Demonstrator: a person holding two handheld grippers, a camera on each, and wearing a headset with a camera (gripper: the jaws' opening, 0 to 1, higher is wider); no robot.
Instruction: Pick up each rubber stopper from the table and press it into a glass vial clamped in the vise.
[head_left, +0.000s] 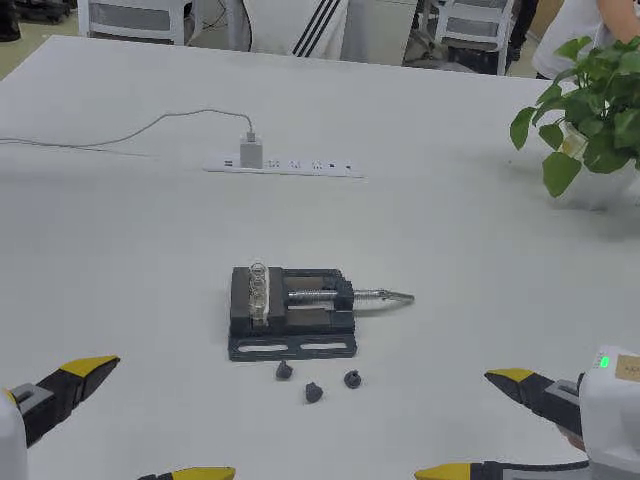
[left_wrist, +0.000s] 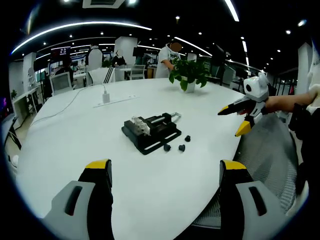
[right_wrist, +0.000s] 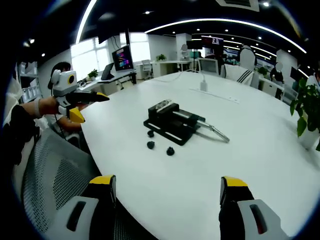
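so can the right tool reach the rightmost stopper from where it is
Probably yes: the right tool is open, and only bare table lies between it and that stopper, which sits clear of the vise.

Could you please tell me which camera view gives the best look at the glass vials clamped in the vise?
The head view: it looks down on the glass vials from nearest, so they read as clear tubes upright in the vise. Both gripper views show them as a small pale glint on the distant vise.
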